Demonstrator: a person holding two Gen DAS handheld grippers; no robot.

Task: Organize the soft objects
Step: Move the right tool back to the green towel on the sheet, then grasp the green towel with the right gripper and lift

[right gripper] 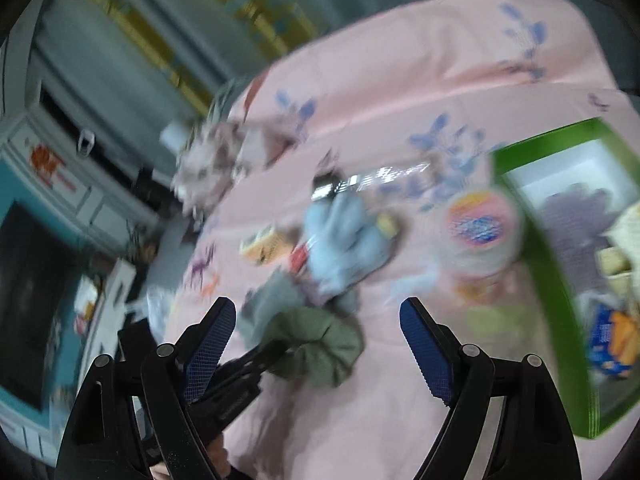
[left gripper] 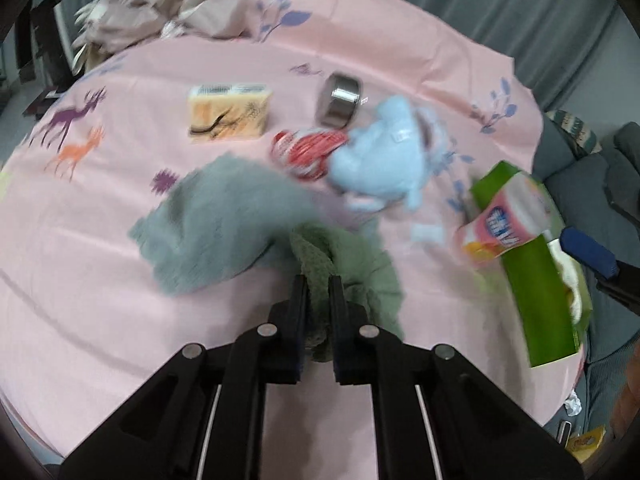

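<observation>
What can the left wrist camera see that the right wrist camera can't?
Only the left wrist view shows the shiny metal tin clearly. Only the right wrist view shows inside the green box and the cabinet beside the table. Both show the green cloth pinched in the left gripper, the blue plush, and the open right gripper.

No legible text or labels
</observation>
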